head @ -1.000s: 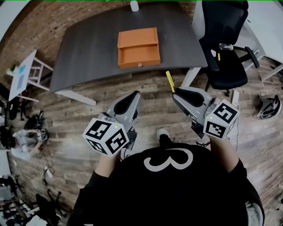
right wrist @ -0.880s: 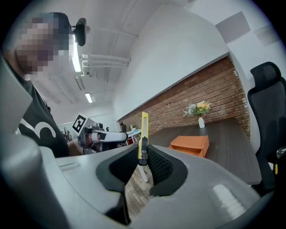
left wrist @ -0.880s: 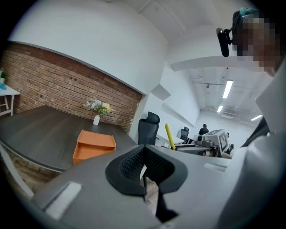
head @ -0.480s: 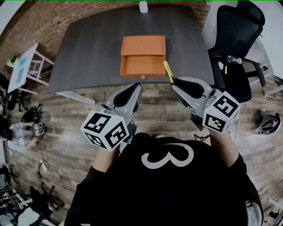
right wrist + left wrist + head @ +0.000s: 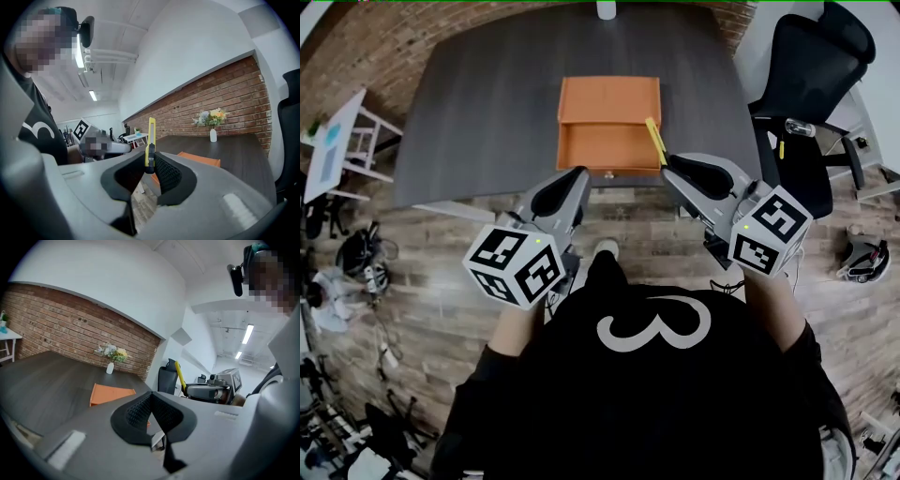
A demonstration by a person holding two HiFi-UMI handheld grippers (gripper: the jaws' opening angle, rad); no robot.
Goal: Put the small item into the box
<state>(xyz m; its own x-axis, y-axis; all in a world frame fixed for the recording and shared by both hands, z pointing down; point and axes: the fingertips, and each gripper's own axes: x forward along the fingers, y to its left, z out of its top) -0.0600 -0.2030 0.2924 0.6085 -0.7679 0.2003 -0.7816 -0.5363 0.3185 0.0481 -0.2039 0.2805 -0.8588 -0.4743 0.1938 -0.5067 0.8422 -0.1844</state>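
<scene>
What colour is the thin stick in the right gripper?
Yellow. The stick clamped in the right gripper shows best in the right gripper view.

I see soft, even indoor light with weak shadows. Ceiling strip lights (image 5: 247,333) blow out white. The tabletop (image 5: 487,103) carries a dull sheen, the box (image 5: 608,122) reads crisp. Fisheye bends the edges, corners go black; the near jaws look soft.

counter (image 5: 478,103) dark | vase (image 5: 607,9) counter's far edge | chair (image 5: 811,70) right of counter | white stand (image 5: 333,155) left of counter
</scene>
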